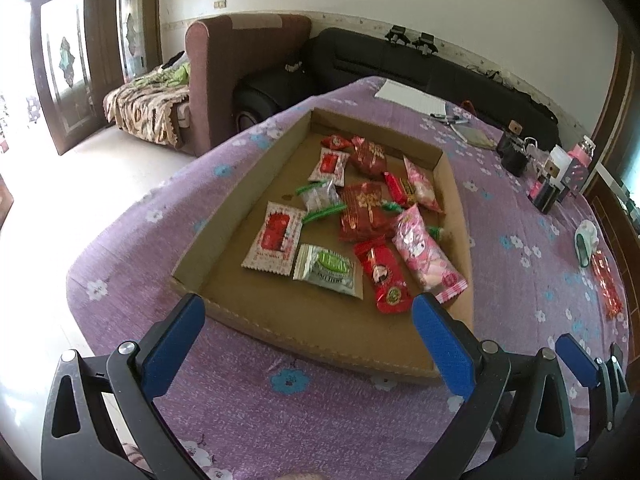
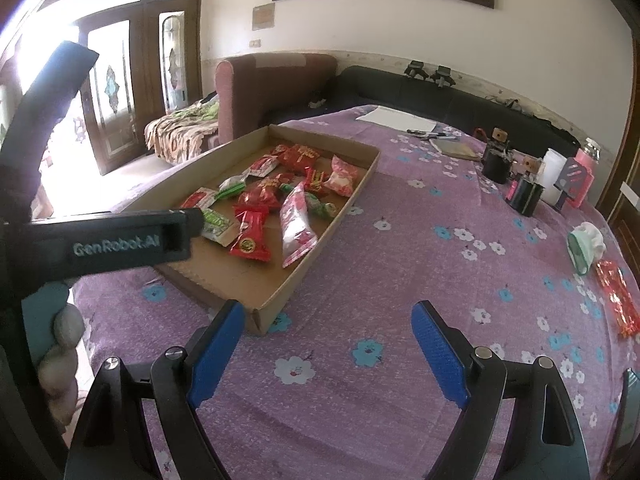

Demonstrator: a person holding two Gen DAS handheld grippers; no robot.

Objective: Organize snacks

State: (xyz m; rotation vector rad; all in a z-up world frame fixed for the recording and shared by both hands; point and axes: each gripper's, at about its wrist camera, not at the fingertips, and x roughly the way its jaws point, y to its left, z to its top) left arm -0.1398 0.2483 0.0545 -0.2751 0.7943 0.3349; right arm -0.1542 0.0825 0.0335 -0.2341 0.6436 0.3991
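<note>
A shallow cardboard tray [image 1: 320, 338] [image 2: 320, 250] lies on the purple flowered tablecloth and holds several wrapped snacks. Among them are a long pink packet [image 1: 424, 256] [image 2: 296, 224], a red packet [image 1: 384, 276] [image 2: 250, 236], a green-and-white packet [image 1: 330, 270] and a white-and-red packet [image 1: 274, 236]. One red snack [image 1: 606, 284] [image 2: 618, 304] lies outside the tray at the table's right side. My left gripper [image 1: 308, 308] hangs open over the tray's near wall, holding nothing. My right gripper [image 2: 330, 312] is open and empty above bare cloth, just right of the tray's near corner.
A white-and-green object [image 2: 584, 248] lies beside the loose red snack. At the far side are a paper pad [image 2: 394, 120], pens, black cups [image 2: 496, 162] and a pink bottle [image 2: 582, 176]. Sofas stand behind the table. A hand [image 2: 64, 332] grips the left tool.
</note>
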